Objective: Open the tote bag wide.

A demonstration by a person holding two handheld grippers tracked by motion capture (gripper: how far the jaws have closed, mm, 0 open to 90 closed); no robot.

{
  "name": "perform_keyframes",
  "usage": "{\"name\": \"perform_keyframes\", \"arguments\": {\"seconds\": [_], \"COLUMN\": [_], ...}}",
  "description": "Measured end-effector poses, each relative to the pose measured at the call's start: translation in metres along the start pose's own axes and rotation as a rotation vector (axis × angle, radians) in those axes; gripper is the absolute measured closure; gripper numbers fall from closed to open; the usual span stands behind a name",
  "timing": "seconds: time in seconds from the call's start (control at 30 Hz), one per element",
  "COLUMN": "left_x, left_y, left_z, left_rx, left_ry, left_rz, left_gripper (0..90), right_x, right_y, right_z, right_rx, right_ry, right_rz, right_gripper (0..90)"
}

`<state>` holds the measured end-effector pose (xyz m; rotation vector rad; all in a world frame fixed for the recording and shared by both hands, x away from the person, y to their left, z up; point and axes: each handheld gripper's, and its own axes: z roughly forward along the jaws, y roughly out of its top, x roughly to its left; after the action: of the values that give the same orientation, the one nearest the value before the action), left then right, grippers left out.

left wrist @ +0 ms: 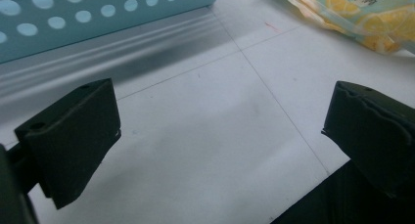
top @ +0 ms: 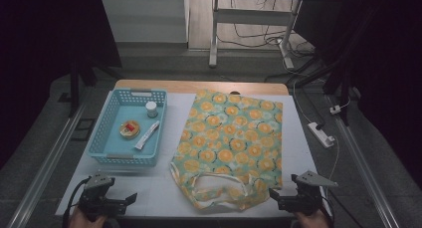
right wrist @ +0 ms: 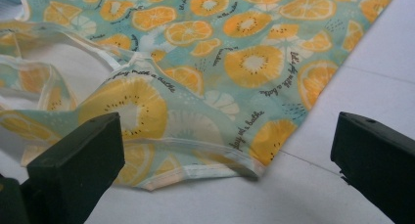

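Both grippers, left (top: 130,198) and right (top: 272,194), wait wide open and empty at the near edge; the bag (top: 231,143) lies flat between, mouth probably facing the right gripper for grabbing.

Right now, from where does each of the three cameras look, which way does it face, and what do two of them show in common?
High view: sits above the near table edge, faces forward and down on the blue perforated plastic basket, the orange-print fabric bag, both hands and the open left gripper and right gripper.
Left gripper view: rides the left gripper, faces the white table and the basket's wall.
Right gripper view: rides the right gripper, faces the bag's open end.
Both gripper views share the bag.
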<state>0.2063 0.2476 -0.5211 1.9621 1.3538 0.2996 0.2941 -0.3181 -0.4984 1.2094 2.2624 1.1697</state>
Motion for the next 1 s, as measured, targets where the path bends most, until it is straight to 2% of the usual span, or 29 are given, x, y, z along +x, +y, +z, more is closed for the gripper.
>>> {"name": "perform_keyframes", "arguments": {"seconds": [0.13,0.47,0.83,0.93,1.0], "left_x": [-0.0019,-0.0014,-0.0013,-0.0009,-0.0009], "left_y": [0.0007,0.0,0.0003,0.0001,-0.0001], "left_z": [0.0007,0.0006,0.0009,0.0006,0.0005], "left_rx": [0.005,0.007,0.01,0.005,0.002], "left_ry": [-0.006,-0.019,-0.022,-0.024,-0.025], "left_rz": [0.023,0.028,0.027,0.024,0.024], "left_gripper": [1.0,1.2,1.2,1.1,1.1], "right_x": [0.0,0.0072,0.0059,0.0065,0.0088], "right_y": [0.0,0.0005,0.0006,0.0017,0.0029], "right_z": [0.0003,0.0019,0.0011,0.0008,0.0012], "right_rx": [0.006,0.014,0.009,0.016,0.025], "right_ry": [0.012,0.006,0.024,0.049,0.053], "right_rz": [-0.008,-0.079,-0.072,-0.057,-0.075], "right_gripper": [0.0,0.0,0.0,0.0,0.0]}}
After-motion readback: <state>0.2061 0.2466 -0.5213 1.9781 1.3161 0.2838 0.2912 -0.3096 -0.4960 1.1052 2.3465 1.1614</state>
